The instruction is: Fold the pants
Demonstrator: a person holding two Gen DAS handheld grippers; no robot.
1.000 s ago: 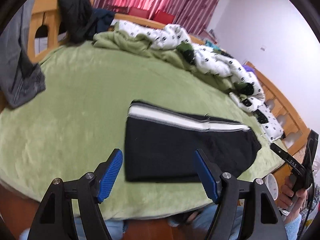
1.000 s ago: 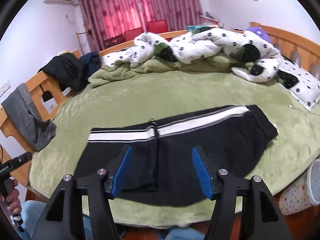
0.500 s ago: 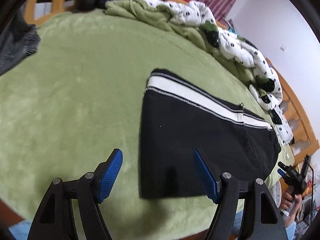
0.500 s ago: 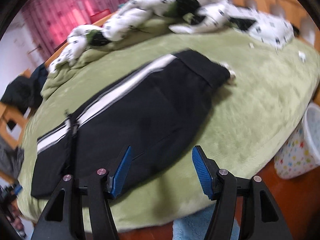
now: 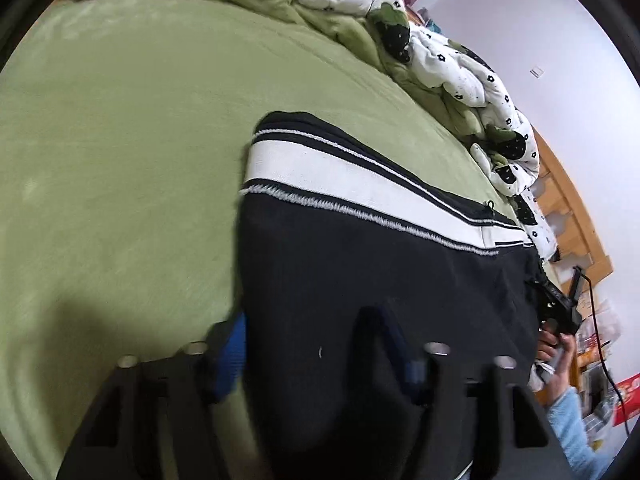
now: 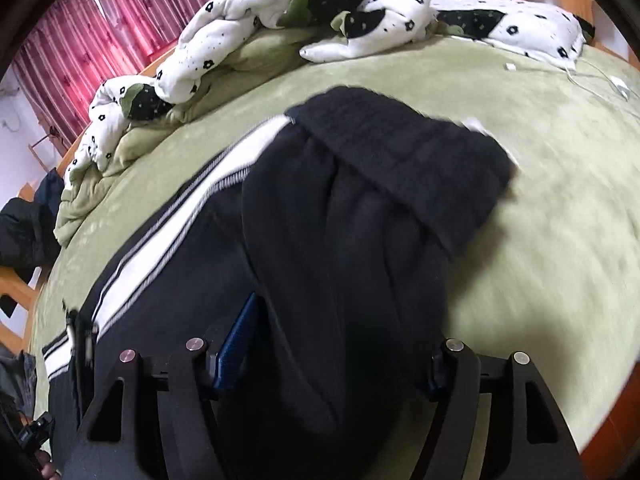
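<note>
Green bed (image 5: 120, 128) carries the pants (image 5: 360, 272), laid flat at its near edge, well short of the quilt (image 5: 460, 68). Left gripper (image 5: 316, 344) straddles the hem, jaws wide; right gripper (image 6: 336, 344) straddles the waist end, also wide. Step: reaching to grasp. Next, I judge: close both, then lift one end over.

pants (image 5: 360, 280): soft matt black knit cloth, white woven side stripe, ribbed waistband at 1 o'clock in the right view
blanket (image 5: 120, 140): green plush fleece, fuzzy matt nap
quilt (image 6: 248, 32): puffy white cotton-like cloth, black flower print
left gripper (image 5: 316, 356): matt black plastic, ridged blue rubbery pads, shiny metal pins
bed frame (image 5: 568, 200): smooth light varnished wood
curtains (image 6: 80, 28): red patterned fabric, pleated
</note>
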